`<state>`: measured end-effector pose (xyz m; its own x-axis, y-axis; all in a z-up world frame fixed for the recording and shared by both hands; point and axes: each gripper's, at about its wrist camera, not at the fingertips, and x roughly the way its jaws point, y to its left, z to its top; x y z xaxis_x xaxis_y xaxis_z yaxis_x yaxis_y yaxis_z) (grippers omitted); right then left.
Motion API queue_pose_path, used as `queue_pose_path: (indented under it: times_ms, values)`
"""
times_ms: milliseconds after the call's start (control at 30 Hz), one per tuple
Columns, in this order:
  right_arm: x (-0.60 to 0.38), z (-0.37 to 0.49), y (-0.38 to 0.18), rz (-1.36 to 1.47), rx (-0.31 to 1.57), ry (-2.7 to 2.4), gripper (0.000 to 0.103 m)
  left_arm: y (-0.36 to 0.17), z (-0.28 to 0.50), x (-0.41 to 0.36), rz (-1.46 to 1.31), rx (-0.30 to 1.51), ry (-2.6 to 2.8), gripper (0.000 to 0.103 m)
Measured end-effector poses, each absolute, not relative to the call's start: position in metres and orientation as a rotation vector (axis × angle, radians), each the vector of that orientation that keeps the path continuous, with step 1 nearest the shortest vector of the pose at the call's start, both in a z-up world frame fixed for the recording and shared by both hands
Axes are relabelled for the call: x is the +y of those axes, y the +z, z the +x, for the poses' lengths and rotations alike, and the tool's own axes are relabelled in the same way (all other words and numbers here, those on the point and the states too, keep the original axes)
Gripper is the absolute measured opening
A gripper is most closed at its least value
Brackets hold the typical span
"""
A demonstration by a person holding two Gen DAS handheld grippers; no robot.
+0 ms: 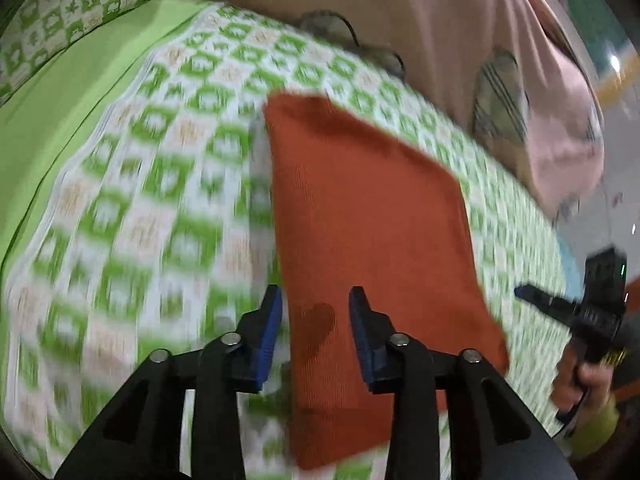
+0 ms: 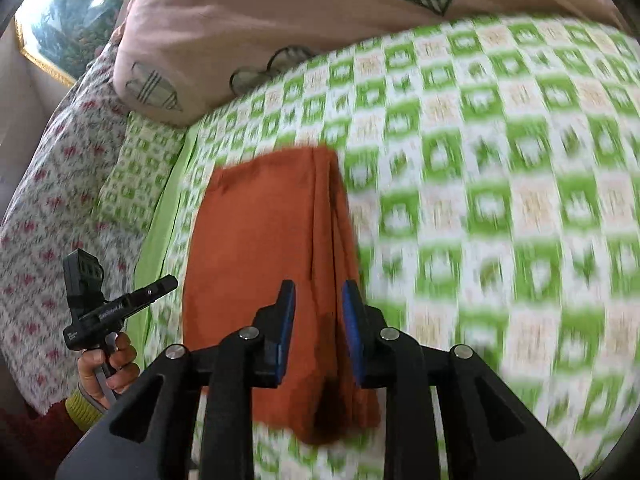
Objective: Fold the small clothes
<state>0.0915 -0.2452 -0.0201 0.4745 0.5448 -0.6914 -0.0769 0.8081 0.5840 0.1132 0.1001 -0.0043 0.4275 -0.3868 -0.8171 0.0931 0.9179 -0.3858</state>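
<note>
A rust-orange cloth (image 1: 372,240) lies flat on the green-and-white checked bedspread (image 1: 160,184), folded into a long rectangle. In the right wrist view the cloth (image 2: 256,248) shows a lengthwise fold ridge near its right side. My left gripper (image 1: 316,300) is open, just above the cloth's near left edge, holding nothing. My right gripper (image 2: 319,294) is open above the cloth's near end, over the fold ridge, holding nothing. The right gripper also shows in the left wrist view (image 1: 524,292), off the cloth's right edge. The left gripper shows in the right wrist view (image 2: 170,280), left of the cloth.
A pink quilt with plaid patches (image 1: 460,32) is bunched along the far edge of the bed. A plain green sheet strip (image 1: 68,112) and a checked pillow (image 1: 68,12) lie far left. A floral cover (image 2: 52,200) lies left of the bed in the right wrist view.
</note>
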Motion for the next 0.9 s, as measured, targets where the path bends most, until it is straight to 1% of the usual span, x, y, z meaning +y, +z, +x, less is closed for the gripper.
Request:
queue_pose_path:
  times_ms: [67,100,133,167,300,367,400,433,467,567,667,700,733,767,800,833,900]
  values:
    - [-0.24,0.071,-0.024,0.498,1.037,0.422,0.041,-0.006,0.087,0.097,-0.282,1.106,-0.31,0.051]
    - [-0.238,0.06,-0.028,0.482,1.05,0.437,0.044,-0.007,0.068,0.094,-0.274,1.115,-0.314,0.055]
    - [-0.233,0.051,-0.031,0.466,1.061,0.452,0.047,-0.009,0.058,0.092,-0.262,1.118,-0.316,0.061]
    - [-0.228,0.044,-0.035,0.447,1.073,0.468,0.048,-0.011,0.047,0.089,-0.242,1.119,-0.315,0.064]
    - [-0.208,0.03,-0.048,0.359,1.098,0.515,0.048,-0.025,0.015,0.077,-0.138,1.129,-0.297,0.064]
    - [-0.197,0.033,-0.053,0.299,1.09,0.525,0.047,-0.032,0.007,0.073,-0.099,1.117,-0.276,0.066]
    - [-0.194,0.035,-0.055,0.285,1.095,0.537,0.041,-0.038,0.005,0.071,-0.085,1.12,-0.268,0.066]
    - [-0.19,0.038,-0.056,0.273,1.102,0.554,0.01,-0.042,0.005,0.07,-0.082,1.126,-0.269,0.066]
    - [-0.185,0.043,-0.056,0.259,1.113,0.57,0.005,-0.046,0.004,0.068,-0.08,1.132,-0.276,0.066]
    - [-0.184,0.049,-0.036,0.286,1.078,0.602,0.005,-0.056,0.002,0.063,-0.055,1.131,-0.263,0.066]
    - [-0.19,0.052,-0.004,0.331,1.003,0.651,0.005,-0.052,0.004,0.064,-0.075,1.09,-0.228,0.066]
    - [-0.192,0.052,0.006,0.343,0.982,0.666,0.005,-0.05,0.004,0.064,-0.085,1.071,-0.21,0.065]
    - [-0.193,0.053,0.013,0.348,0.967,0.676,0.005,-0.049,0.006,0.064,-0.084,1.062,-0.19,0.06]
    - [-0.194,0.053,0.021,0.341,0.952,0.684,0.005,-0.048,0.007,0.065,-0.087,1.059,-0.161,0.04]
    - [-0.194,0.052,0.025,0.325,0.941,0.686,0.005,-0.047,0.009,0.067,-0.112,1.06,-0.152,0.031]
    - [-0.193,0.05,0.029,0.305,0.931,0.689,0.005,-0.046,0.01,0.07,-0.154,1.059,-0.154,0.024]
    - [-0.192,0.047,0.026,0.25,0.933,0.686,0.005,-0.041,0.008,0.069,-0.149,1.04,-0.12,0.021]
